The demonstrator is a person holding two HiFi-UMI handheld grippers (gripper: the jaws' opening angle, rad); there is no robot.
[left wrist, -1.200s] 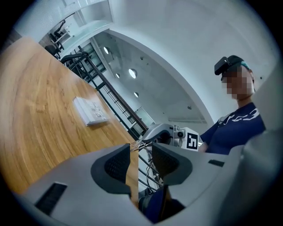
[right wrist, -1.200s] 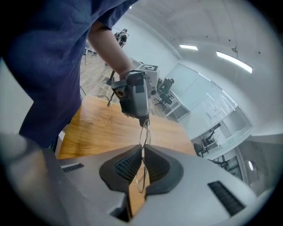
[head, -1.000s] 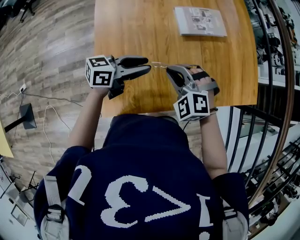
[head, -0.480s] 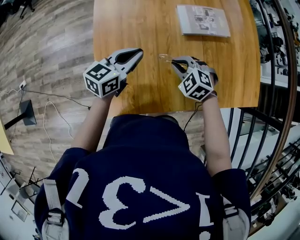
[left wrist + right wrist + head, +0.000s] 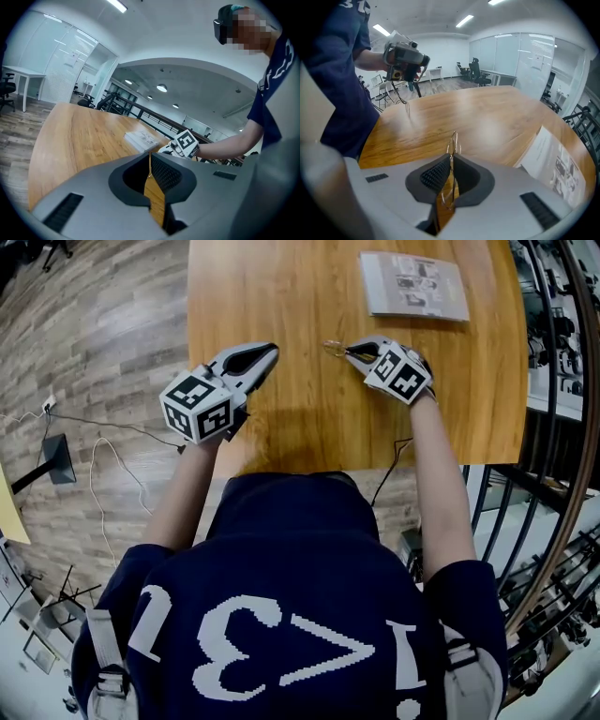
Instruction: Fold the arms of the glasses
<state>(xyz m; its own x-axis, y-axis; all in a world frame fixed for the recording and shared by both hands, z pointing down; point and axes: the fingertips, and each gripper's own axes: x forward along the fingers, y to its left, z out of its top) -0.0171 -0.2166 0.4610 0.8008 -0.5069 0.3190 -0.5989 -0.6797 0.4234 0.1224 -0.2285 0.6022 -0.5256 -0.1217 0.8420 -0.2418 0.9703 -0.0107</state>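
Note:
Thin wire-framed glasses (image 5: 333, 348) (image 5: 453, 141) are pinched in my right gripper (image 5: 350, 350) (image 5: 450, 158), which is shut on them just above the wooden table (image 5: 281, 296). The frame sticks out past the fingertips and its wires run down between the pads. My left gripper (image 5: 272, 352) (image 5: 150, 157) is shut with nothing in it and hovers to the left of the glasses, apart from them. From the left gripper view the right gripper's marker cube (image 5: 186, 142) shows beyond the jaws. How the arms of the glasses lie is too fine to tell.
A printed booklet (image 5: 415, 285) (image 5: 553, 161) lies flat at the table's far right. The table's near edge runs just below both grippers. A black metal railing (image 5: 562, 427) curves along the right. Wood floor with cables (image 5: 94, 456) lies to the left.
My left gripper let go near the glasses, shut its jaws and drew back to the left. My right gripper rolled over and sank toward the table, carrying the glasses.

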